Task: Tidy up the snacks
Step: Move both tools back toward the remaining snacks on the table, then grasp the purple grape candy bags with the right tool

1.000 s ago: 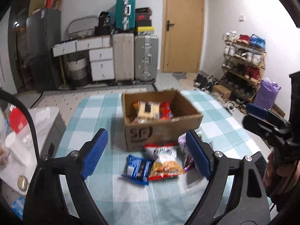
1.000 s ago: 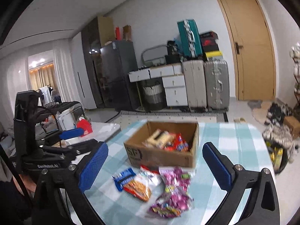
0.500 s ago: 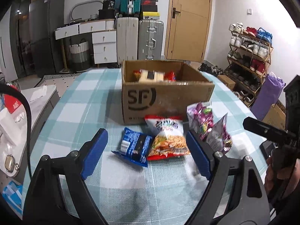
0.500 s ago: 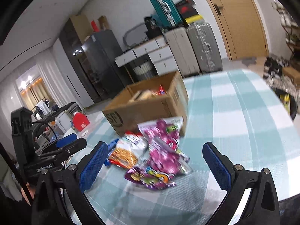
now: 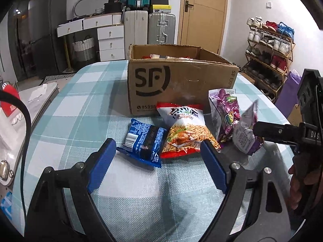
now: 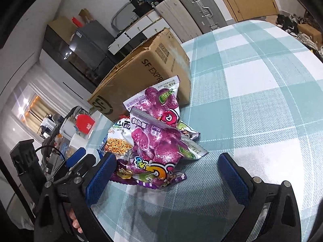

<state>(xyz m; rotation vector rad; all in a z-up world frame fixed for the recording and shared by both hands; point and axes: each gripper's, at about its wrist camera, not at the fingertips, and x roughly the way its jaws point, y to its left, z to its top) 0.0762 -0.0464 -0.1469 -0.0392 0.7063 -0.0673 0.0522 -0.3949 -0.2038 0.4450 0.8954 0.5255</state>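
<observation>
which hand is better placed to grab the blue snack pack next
Left. The blue pack lies just ahead of the left gripper, whose jaws stand open and empty. The right gripper faces the purple candy bags instead, further from it.

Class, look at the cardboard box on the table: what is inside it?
Over the rim of the cardboard box, only slivers of packets show, red and pale. The front wall covers the rest, so their number and kind cannot be told.

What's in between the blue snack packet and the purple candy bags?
The orange noodle-stick snack bag lies between the blue packet and the purple candy bags, seen in the left wrist view.
</observation>
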